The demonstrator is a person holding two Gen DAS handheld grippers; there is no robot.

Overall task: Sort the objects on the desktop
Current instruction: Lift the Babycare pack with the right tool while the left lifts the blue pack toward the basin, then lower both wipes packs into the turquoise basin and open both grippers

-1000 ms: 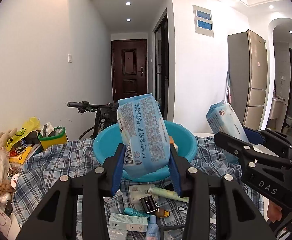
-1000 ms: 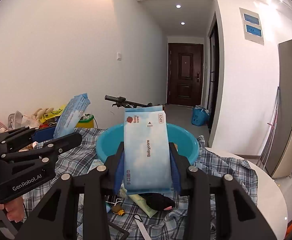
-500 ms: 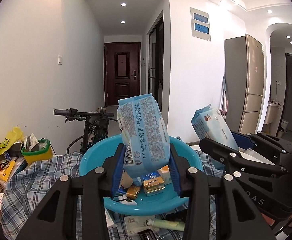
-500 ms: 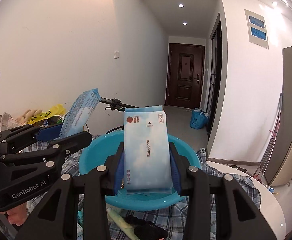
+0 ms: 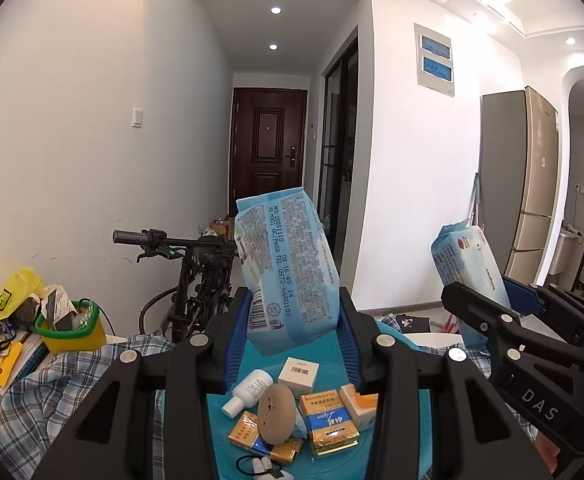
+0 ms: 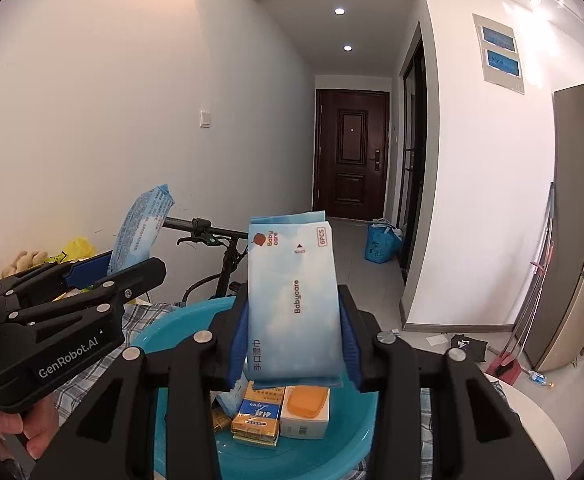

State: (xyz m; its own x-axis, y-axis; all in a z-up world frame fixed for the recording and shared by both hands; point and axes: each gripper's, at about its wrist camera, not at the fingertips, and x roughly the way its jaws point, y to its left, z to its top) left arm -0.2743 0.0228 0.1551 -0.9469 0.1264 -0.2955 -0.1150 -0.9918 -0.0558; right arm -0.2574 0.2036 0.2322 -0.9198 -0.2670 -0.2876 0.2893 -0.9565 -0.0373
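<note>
My left gripper (image 5: 291,334) is shut on a blue wet-wipes pack (image 5: 288,268), printed back facing me, held upright over the blue basin (image 5: 420,432). My right gripper (image 6: 294,336) is shut on a second blue Babycare wipes pack (image 6: 294,300), also above the basin (image 6: 180,324). Each gripper shows in the other's view: the right one (image 5: 492,312) with its pack (image 5: 468,264), the left one (image 6: 104,276) with its pack (image 6: 140,228). The basin holds yellow-blue packets (image 5: 330,420), a white box (image 5: 298,374), a small white bottle (image 5: 248,392) and a brown egg-shaped item (image 5: 276,412).
A plaid cloth (image 5: 76,372) covers the table. At the left stand a yellow-green container (image 5: 72,326), a yellow bag (image 5: 4,300) and clutter. A bicycle (image 5: 196,276) stands behind the table. A round white table edge (image 6: 540,420) lies at the right.
Both grippers moved forward with their wipes packs, from above the loose items on the cloth to over the basin. The basin's contents have come into view.
</note>
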